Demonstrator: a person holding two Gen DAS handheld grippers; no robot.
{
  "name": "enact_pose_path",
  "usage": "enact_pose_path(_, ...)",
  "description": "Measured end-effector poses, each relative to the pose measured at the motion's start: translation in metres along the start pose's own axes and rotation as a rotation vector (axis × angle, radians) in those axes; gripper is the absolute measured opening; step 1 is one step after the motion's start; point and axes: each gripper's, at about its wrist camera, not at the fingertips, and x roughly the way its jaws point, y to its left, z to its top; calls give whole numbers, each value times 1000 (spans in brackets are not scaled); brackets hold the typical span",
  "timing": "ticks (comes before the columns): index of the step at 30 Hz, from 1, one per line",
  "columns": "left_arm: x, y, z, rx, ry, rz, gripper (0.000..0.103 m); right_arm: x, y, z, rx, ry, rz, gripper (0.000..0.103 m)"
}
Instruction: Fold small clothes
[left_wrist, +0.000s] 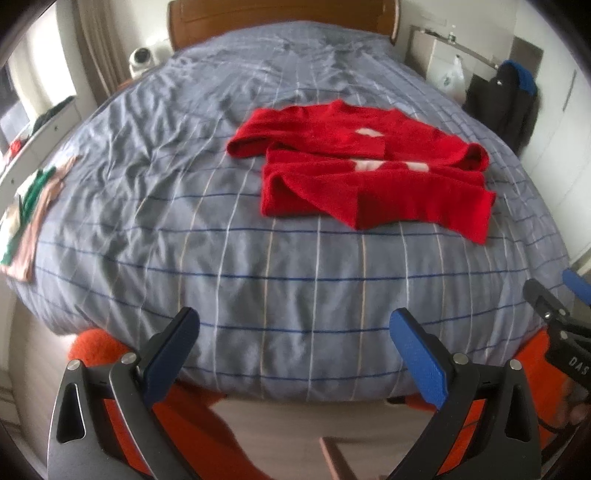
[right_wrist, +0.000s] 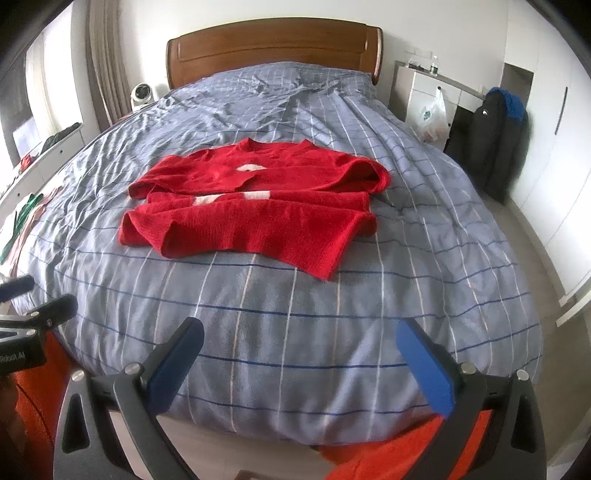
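Note:
A small red sweater (left_wrist: 369, 166) (right_wrist: 255, 199) with white patches lies partly folded on the blue-grey checked duvet (left_wrist: 221, 240) (right_wrist: 295, 314), its sleeves laid across the body. My left gripper (left_wrist: 295, 325) hangs open over the foot of the bed, well short of the sweater, nothing between its blue pads. My right gripper (right_wrist: 301, 332) is open too, also over the bed's near edge with the sweater ahead. Each gripper shows at the edge of the other's view: the right one (left_wrist: 554, 306), the left one (right_wrist: 37, 295).
Pink and green clothes (left_wrist: 26, 206) lie at the bed's left edge. A wooden headboard (right_wrist: 273, 44) stands at the far end, with a white fan (right_wrist: 142, 94) to its left. A white dresser (right_wrist: 424, 88) and a dark jacket (right_wrist: 498, 133) stand right. Orange fabric (left_wrist: 177, 417) shows below.

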Motion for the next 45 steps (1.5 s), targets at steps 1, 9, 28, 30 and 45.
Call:
enact_pose_path(1,-1,1,0,-1,-4,5,103,0,-2,0,8,-2,-2,102)
enact_pose_path(9,7,-5,15,50,-57,-48,103,1,-11,6,35,-24,13,102)
enact_pose_path(28,91,29,65,-58,39,-337,9,142,-80,52,254,128,435,4)
enact_pose_path(30,62,40,39,-1,66,-352,0,113,-85,48,228,133,482,4)
enact_pose_path(45,59,47,-46,12,183,-279,0,92,-76,-55,192,343,287,4)
